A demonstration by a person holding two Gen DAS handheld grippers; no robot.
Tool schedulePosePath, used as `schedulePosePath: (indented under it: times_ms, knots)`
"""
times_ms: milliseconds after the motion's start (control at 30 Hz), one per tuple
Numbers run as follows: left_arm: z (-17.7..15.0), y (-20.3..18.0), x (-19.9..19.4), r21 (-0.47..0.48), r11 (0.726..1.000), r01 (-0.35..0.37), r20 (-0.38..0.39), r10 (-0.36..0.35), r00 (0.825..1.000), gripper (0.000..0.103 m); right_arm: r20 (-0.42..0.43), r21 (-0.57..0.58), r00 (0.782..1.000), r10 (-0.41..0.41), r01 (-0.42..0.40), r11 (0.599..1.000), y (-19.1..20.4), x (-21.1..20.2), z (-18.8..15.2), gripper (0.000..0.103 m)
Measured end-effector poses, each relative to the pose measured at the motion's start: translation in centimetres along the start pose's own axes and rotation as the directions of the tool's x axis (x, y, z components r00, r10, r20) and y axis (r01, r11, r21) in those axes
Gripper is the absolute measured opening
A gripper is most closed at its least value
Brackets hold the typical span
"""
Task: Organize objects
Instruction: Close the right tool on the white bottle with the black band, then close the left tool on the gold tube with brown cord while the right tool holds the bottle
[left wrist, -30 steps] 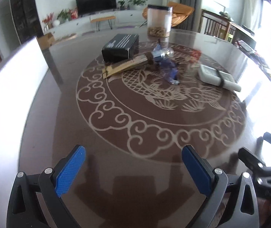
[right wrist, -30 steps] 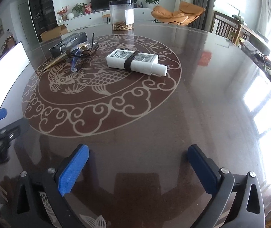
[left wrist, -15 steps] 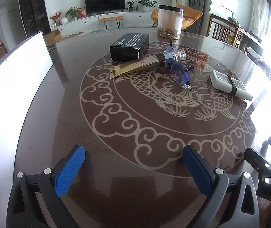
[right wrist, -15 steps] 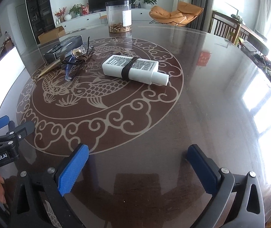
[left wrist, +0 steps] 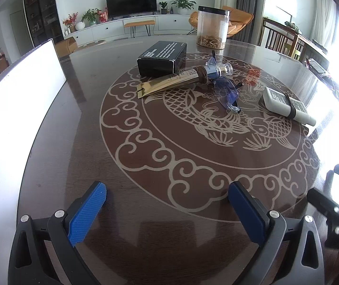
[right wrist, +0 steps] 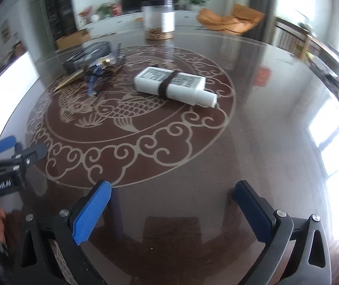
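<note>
Left wrist view: the left gripper [left wrist: 167, 204] hung low over the dark round table with a pale fish-and-cloud inlay [left wrist: 79, 123], blue pads spread wide, nothing between them. All items lay well ahead of it. At about 12 o'clock lay the black rectangular box with white print [left wrist: 162, 58]; just in front of it lay the gold squeeze tube with a clear cap [left wrist: 181, 79], its cap end over the blue-tinted clear glasses [left wrist: 226, 90]. The white flat bottle with a black band [left wrist: 285, 104] lay at 2 o'clock, apart from the cluster. The clear plastic jar with a black lid [left wrist: 213, 28] stood upright beyond the box, near the far edge.

Right wrist view (motion-blurred): the right gripper [right wrist: 171, 201] was likewise spread and empty. The white bottle [right wrist: 174, 85] lay at 12 o'clock, the nearest item; box, tube and glasses sat at 10 to 11 o'clock.

Judgement: organizing appeared not yet begun. Nothing was grasped; everything remained scattered. No destination container could be identified.
</note>
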State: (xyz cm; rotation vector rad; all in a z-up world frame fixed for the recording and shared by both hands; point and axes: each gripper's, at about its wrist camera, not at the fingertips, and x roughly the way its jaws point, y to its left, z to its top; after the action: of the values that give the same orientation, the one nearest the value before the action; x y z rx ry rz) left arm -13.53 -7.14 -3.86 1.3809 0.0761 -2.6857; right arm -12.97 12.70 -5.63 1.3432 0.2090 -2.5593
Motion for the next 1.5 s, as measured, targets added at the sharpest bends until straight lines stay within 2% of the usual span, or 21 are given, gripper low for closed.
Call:
schedulePosePath:
  times_ms: [233,367,500,533,567,600,633,767,900,1000,1067,1167,1300,1367,1500]
  knots:
    - [0.0,0.0,0.0,0.000,1.000,0.000,0.000,0.000,1.000,0.103,-0.024,-0.158,0.994,0.104,-0.107,0.982,-2.7,3.7,5.1,0.103]
    - [0.0,0.0,0.0,0.000,1.000,0.000,0.000,0.000,1.000,0.103,-0.078,-0.165,0.992,0.100,-0.112,0.980,-3.2,6.6,9.4,0.103]
    - [0.0,0.0,0.0,0.000,1.000,0.000,0.000,0.000,1.000,0.103,-0.086,-0.171,0.991,0.103,-0.117,0.978,-2.3,8.5,12.1,0.103]
    - [0.0,0.0,0.0,0.000,1.000,0.000,0.000,0.000,1.000,0.103,-0.081,-0.181,0.990,0.112,-0.125,0.975,-1.8,8.5,12.3,0.101]
    - [0.0,0.0,0.0,-0.001,1.000,0.000,0.000,0.000,1.000,0.103,-0.056,-0.191,0.991,0.125,-0.133,0.973,-1.4,8.0,12.4,0.085]
    - [0.0,0.0,0.0,-0.001,1.000,0.000,0.001,0.000,1.000,0.103,-0.041,-0.195,0.991,0.126,-0.132,0.972,-1.1,7.6,12.3,0.060]
    - [0.0,0.0,0.0,0.000,1.000,0.001,-0.001,-0.001,1.000,0.103,-0.042,-0.188,0.992,0.120,-0.125,0.974,-0.9,7.2,12.0,0.054]
    - [0.0,-0.1,-0.1,0.000,1.000,0.001,0.000,-0.001,1.000,0.103,-0.033,-0.138,0.995,0.091,-0.095,0.986,-0.7,5.3,9.2,0.054]
    - [0.0,-0.1,-0.1,0.000,1.000,0.002,0.000,-0.002,1.000,0.103,-0.010,-0.051,0.999,0.042,-0.042,0.998,-0.7,2.3,4.7,0.054]
    - [0.6,-0.2,0.2,0.031,0.999,0.031,-0.024,-0.031,0.999,0.103,0.018,-0.026,1.000,0.026,-0.025,0.999,-0.3,0.3,1.9,0.055]
    - [2.1,-0.2,1.1,0.061,0.997,0.057,-0.051,-0.053,0.997,0.103,0.029,-0.021,0.999,0.021,-0.020,1.000,-0.1,-0.6,0.8,0.055]
    - [5.6,0.3,2.3,0.073,0.997,0.034,-0.030,-0.031,0.999,0.103,0.062,-0.006,0.998,0.012,-0.011,1.000,0.2,-1.1,-0.2,0.055]
    - [11.0,0.2,5.2,0.154,0.988,-0.007,-0.015,0.009,1.000,0.103,0.067,-0.001,0.998,0.007,-0.007,1.000,-0.1,-1.3,-0.1,0.055]
    - [12.5,-0.3,6.3,0.201,0.979,0.028,-0.020,-0.024,1.000,0.103,0.068,-0.002,0.998,0.006,-0.006,1.000,-0.1,-1.3,-0.2,0.055]
    - [13.8,-2.2,8.9,0.309,0.945,0.109,-0.087,-0.086,0.992,0.103,0.068,-0.001,0.998,0.006,-0.006,1.000,-0.1,-1.3,-0.2,0.055]
